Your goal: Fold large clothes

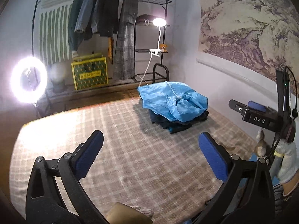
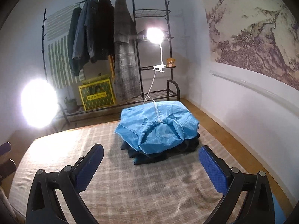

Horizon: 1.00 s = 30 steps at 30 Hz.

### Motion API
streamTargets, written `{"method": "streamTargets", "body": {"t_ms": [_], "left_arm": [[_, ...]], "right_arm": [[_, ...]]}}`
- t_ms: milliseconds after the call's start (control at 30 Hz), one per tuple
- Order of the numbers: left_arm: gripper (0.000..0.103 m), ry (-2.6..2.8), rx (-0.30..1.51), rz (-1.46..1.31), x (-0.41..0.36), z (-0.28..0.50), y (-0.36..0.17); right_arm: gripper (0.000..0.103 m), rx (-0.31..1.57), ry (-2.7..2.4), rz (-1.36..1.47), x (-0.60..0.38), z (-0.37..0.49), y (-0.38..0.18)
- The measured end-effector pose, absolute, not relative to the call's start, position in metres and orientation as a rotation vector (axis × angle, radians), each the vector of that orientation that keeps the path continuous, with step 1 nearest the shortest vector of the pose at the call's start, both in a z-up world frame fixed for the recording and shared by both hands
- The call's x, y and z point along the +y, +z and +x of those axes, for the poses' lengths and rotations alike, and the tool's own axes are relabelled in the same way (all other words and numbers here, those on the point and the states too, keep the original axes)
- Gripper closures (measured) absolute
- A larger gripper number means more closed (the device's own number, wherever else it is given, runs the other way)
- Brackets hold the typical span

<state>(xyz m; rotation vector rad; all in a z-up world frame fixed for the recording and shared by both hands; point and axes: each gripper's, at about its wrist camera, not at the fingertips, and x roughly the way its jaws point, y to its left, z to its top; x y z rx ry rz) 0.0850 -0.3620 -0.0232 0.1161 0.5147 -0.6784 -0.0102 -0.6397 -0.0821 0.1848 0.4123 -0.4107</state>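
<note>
Checked rug [image 2: 130,186] under both spread grippers [image 1: 150,155]

Crumpled light-blue zippered garment [image 2: 157,127] atop a stack of dark folded clothes [image 2: 149,154], far rug side.

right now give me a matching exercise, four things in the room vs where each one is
Things:
1. light blue garment
2. teddy bear
3. green and yellow bag
4. plaid coat

Places:
A. hanging on the rack
B. on a rack shelf beside the lamp clip
C. on the rack's bottom shelf
D. on top of the dark clothes pile

Pairs: 1-D, 2-B, 3-C, 4-A
</note>
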Motion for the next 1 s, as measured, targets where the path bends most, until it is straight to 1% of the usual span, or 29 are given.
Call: {"method": "streamTargets", "body": {"t_ms": [167, 367, 1000], "left_arm": [[0.0, -0.67, 0.548, 0.148, -0.373, 0.09, -0.038], [0.0, -0.675, 0.556, 0.178, -0.38, 0.084, -0.045], [0.0, -0.656, 0.547, 0.178, -0.373, 0.082, -0.044]], "right_arm": [[0.0, 0.427, -0.405, 0.261, -0.65, -0.003, -0.092], [0.0, 0.432, -0.431, 0.249, -0.649, 0.003, -0.098], [0.0, 0.447, -0.434, 0.271, -0.643, 0.004, -0.104]]}}
